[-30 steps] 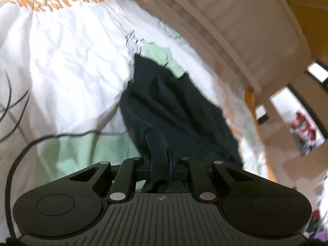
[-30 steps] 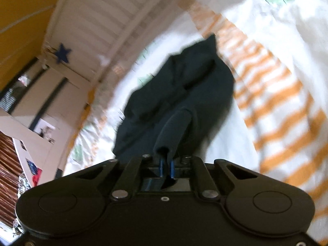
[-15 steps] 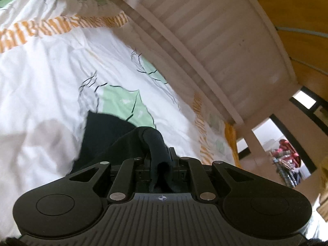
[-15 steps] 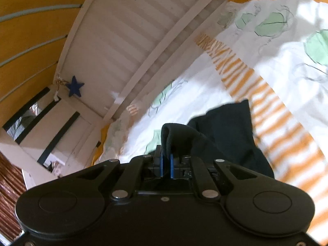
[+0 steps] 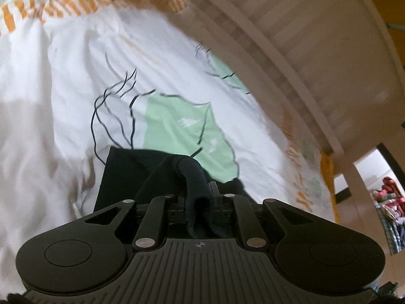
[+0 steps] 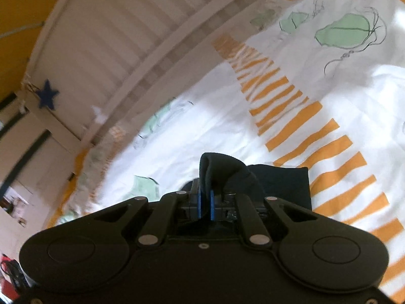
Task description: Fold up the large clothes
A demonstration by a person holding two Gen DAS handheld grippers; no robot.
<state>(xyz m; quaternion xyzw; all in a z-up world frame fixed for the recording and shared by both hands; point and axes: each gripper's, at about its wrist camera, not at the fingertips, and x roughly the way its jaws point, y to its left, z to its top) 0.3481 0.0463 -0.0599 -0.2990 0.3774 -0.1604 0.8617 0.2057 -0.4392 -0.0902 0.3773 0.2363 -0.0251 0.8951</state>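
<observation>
A dark navy garment [image 5: 121,177] lies on a white bedspread with green and orange prints. My left gripper [image 5: 198,202] is shut on a bunched fold of the garment, which drapes over its jaws. In the right wrist view the same dark garment [image 6: 278,185] shows just past my right gripper [image 6: 205,206], which is shut on another fold of it between blue pads [image 6: 199,205]. Most of the garment is hidden under the gripper bodies.
The bedspread [image 5: 63,88] spreads wide to the left in the left wrist view, and to the right [image 6: 341,106] in the right wrist view. A white slatted bed rail [image 5: 291,38] runs along the far side, also seen in the right wrist view [image 6: 126,50]. A doorway [image 5: 379,190] lies beyond.
Both grippers have carried the garment forward across the bed. It was stretched out ahead one second ago; now it is bunched close under the jaws. The views are tilted up toward the rail.
</observation>
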